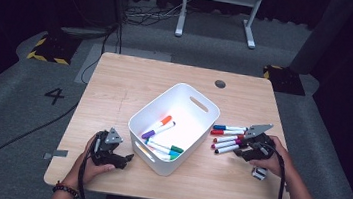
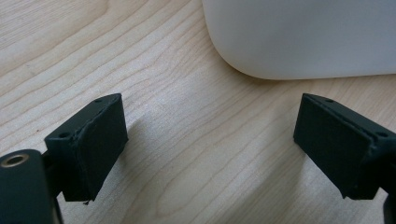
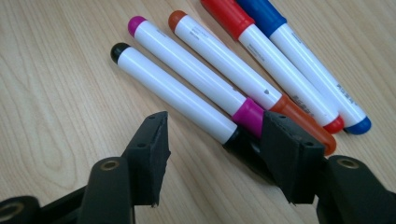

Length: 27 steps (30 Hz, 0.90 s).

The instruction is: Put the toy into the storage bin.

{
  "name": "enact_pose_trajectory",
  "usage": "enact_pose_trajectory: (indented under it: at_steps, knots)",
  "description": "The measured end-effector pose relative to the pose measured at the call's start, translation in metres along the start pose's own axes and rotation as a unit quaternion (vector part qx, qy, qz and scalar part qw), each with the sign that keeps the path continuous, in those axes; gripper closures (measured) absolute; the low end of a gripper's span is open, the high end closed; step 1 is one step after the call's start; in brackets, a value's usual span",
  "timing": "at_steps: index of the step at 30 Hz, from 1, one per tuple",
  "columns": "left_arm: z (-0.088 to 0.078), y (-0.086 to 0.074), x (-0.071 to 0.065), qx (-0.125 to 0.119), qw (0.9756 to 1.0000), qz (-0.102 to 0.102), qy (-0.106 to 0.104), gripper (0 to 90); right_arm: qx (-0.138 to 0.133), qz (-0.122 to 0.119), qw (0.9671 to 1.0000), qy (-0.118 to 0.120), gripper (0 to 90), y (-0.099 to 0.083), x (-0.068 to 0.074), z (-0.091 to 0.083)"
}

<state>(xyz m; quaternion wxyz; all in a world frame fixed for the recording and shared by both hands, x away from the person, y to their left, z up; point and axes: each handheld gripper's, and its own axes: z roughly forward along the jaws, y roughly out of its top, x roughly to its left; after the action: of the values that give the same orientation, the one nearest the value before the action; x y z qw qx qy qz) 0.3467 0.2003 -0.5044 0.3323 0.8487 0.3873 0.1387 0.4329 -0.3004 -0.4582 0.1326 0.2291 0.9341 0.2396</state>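
Observation:
Five capped markers [image 1: 228, 138] lie side by side on the wooden table, right of a white bin [image 1: 200, 94]. In the right gripper view they are black [image 3: 173, 93], magenta [image 3: 187, 65], orange [image 3: 224, 56], red [image 3: 280, 60] and blue [image 3: 317, 70]. My right gripper [image 1: 238, 146] [image 3: 215, 149] is open low over them. The black marker's cap end lies between its jaws, near the right-hand one, with a gap to the other. My left gripper [image 1: 126, 158] [image 2: 210, 149] rests open and empty on the table beside the bin's [image 2: 303, 37] near corner. Several markers [image 1: 161, 128] lie inside the bin.
A dark round grommet [image 1: 220, 84] sits near the table's far edge. A small white object [image 1: 258, 173] lies by my right hand. The table's front edge runs just behind both hands. Bare wood stretches along the table's left side and behind the bin.

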Motion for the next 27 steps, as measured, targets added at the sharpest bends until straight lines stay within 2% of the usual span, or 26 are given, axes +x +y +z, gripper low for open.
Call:
enact_pose_trajectory:
  at_steps: [4, 8, 13, 17, 21, 25, 27]
  knots:
    - [0.000, 0.000, 0.000, 0.000, 1.0000, 0.000, 0.000, 9.8, 0.011, -0.012, 0.9999, -0.001, 42.8, -0.001, -0.003, 0.007]
    - [0.000, 0.000, 0.000, 0.000, 1.0000, 0.000, 0.000, 9.8, 0.019, -0.009, 0.9997, 0.016, 45.5, -0.002, -0.001, 0.009]
    - [0.000, 0.000, 0.000, 0.000, 1.0000, 0.000, 0.000, 9.8, 0.035, -0.036, 0.9981, 0.036, 59.2, -0.001, 0.006, 0.011]
    - [0.000, 0.000, 0.000, 0.000, 1.0000, 0.000, 0.000, 9.8, 0.042, -0.048, 0.9965, 0.054, 70.7, 0.001, 0.012, 0.012]
    - [0.000, 0.000, 0.000, 0.000, 1.0000, 0.000, 0.000, 9.8, 0.041, -0.059, 0.9951, 0.068, 73.6, 0.006, 0.018, 0.014]
    - [0.000, 0.000, 0.000, 0.000, 1.0000, 0.000, 0.000, 9.8, 0.050, -0.049, 0.9946, 0.076, 73.7, 0.012, 0.029, 0.014]
    - [0.000, 0.000, 0.000, 0.000, 1.0000, 0.000, 0.000, 9.9, 0.044, -0.043, 0.9951, 0.078, 73.3, 0.014, 0.034, 0.015]
